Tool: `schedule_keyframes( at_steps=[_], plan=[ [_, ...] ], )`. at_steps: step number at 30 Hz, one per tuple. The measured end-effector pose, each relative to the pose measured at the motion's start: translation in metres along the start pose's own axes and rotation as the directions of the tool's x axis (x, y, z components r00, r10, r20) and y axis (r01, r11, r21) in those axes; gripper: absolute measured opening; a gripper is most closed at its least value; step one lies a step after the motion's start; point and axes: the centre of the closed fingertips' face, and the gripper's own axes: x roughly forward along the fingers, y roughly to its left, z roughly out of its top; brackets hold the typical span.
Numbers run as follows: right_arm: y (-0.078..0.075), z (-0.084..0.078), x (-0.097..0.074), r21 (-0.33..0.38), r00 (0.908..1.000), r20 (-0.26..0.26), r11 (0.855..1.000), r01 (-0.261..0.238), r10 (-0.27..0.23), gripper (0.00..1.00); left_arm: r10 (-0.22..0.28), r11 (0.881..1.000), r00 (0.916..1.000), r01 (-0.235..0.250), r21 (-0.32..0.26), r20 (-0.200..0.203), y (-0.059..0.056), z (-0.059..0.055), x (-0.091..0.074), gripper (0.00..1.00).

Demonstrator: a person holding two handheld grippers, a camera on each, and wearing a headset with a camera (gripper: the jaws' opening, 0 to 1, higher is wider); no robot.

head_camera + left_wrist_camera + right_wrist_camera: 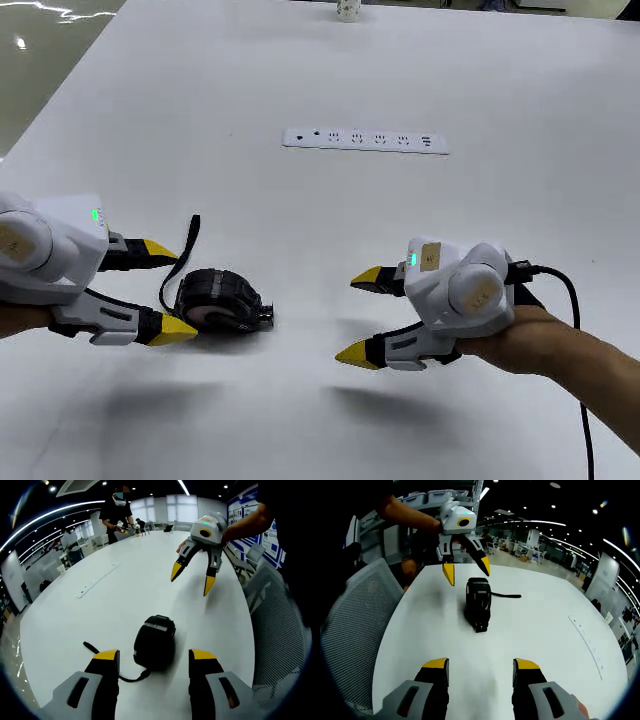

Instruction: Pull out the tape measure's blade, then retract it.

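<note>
Step in hand: the approach, nothing gripped yet. The tape measure (218, 299) lies on its side on the white worktop (300, 70), near my left; its black strap (186, 248) loops back past my upper left jaw. My left tongs (168, 289) are spread wide, with the case just ahead of the tips and in line w/ the gap btwn them; the jaws are not closed on it. My right tongs (358, 316) are also spread wide and hold nothing; they hover above the worktop, well apart from the case and pointing at it. The blade looks fully wound in; the small nub at the case's end toward my right tongs is prob. the blade hook (480, 627), though it's too small to be sure. A power strip (365, 140) lies farther back, out of the way.

Next move, as I judge it: close the left tongs on the case to pin it; bring the right in low to pinch the hook, then draw straight away.
</note>
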Motion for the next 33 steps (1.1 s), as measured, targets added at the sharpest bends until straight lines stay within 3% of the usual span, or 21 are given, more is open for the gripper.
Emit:
schedule_keyframes(
  at_steps=[14, 33],
  plan=[
    [0.0, 0.012, 0.027, -0.047, 0.998, -0.015, 0.997, -0.062, 0.061, 0.4, -0.052, 0.998, 0.998, 0.053, 0.041, -0.036, 0.003, -0.003, 0.008, 0.41],
    [-0.003, 0.023, 0.061, -0.049, 0.992, -0.021, 0.991, -0.125, 0.125, 0.31, -0.127, 0.984, 0.9857, 0.139, 0.108, -0.111, 0.001, -0.012, 0.022, 0.31]
  ],
)
